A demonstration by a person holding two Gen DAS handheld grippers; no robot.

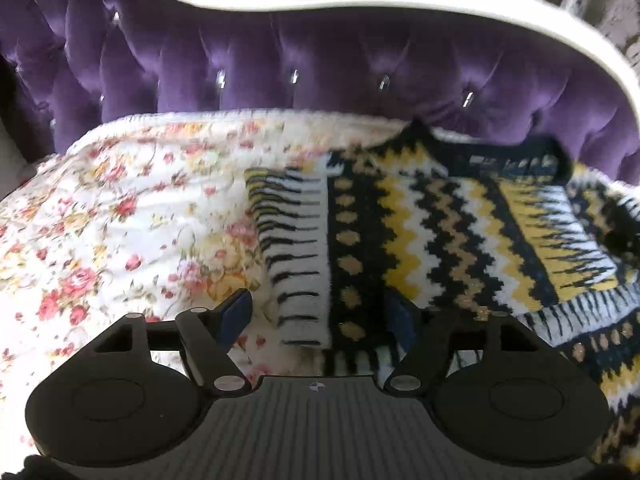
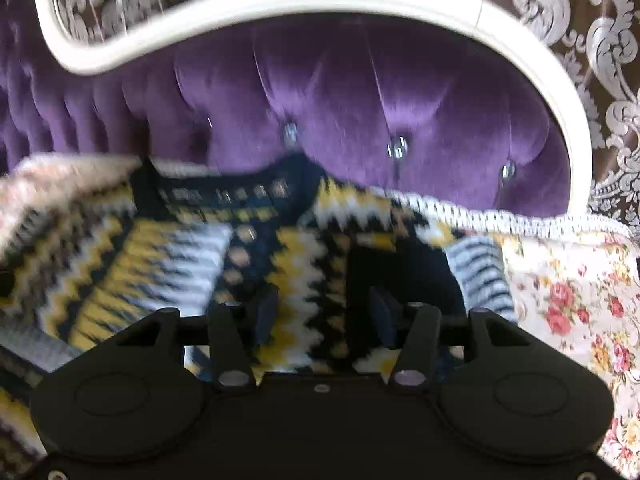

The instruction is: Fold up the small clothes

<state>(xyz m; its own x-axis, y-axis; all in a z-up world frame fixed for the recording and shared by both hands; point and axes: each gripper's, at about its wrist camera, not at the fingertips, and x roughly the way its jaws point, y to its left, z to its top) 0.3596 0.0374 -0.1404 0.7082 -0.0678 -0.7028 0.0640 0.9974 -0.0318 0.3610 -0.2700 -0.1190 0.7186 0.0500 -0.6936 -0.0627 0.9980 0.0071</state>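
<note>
Both sleeves looked folded onto the patterned sweater (image 1: 440, 220); my left gripper (image 1: 320, 316) and right gripper (image 2: 324, 312) stood spread over it, pinching nothing, body fold left.

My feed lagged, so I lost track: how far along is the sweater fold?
Done: the black, yellow and white zigzag knit sweater lies spread on the floral bedspread, one white striped edge apparently turned inward. In hand: nothing; the left gripper and right gripper are open over the knit. Left: further folds; it isn't a compact bundle yet.
</note>
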